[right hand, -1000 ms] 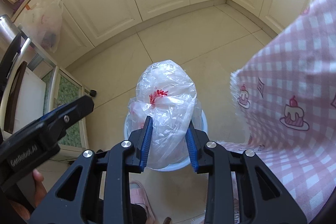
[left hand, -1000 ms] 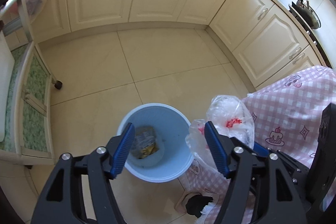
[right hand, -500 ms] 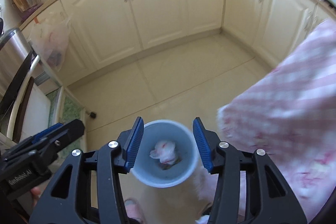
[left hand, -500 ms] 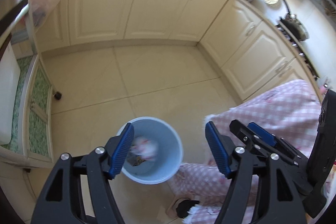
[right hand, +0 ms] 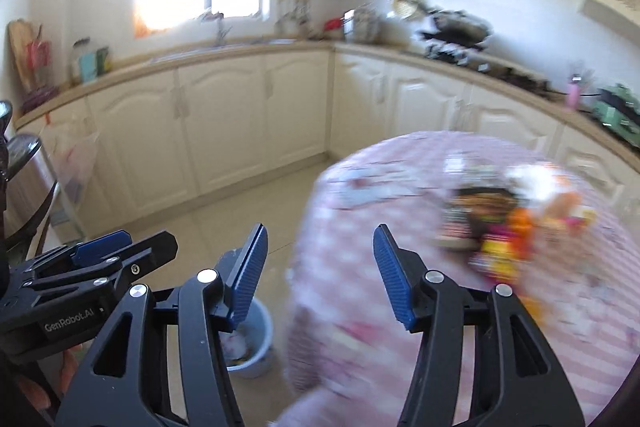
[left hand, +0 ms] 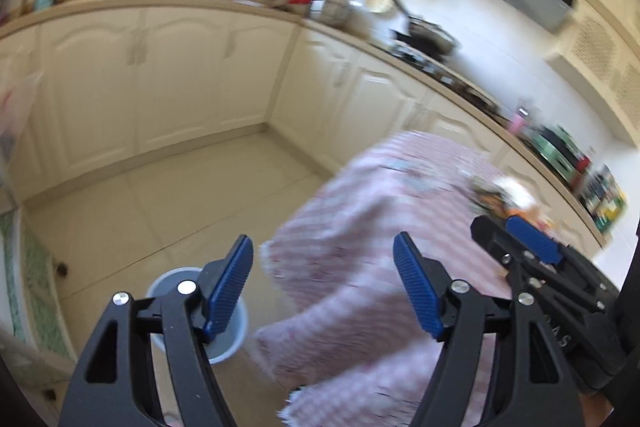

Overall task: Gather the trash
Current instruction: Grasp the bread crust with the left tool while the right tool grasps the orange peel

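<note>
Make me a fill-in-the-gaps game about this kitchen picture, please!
1. The blue bin stands on the ____.
2. The tablecloth has pink and white ____.
3. Between the pads of the right claw there is ____.
4. The colourful wrappers lie on the ____.

Missing words: floor; checks; nothing; table

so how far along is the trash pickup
Done: a white plastic bag lies in the blue bin on the floor. In hand: nothing; the left gripper is open and empty, the right gripper is opening, also empty. Left: blurred colourful wrappers on the pink checked tablecloth.
</note>
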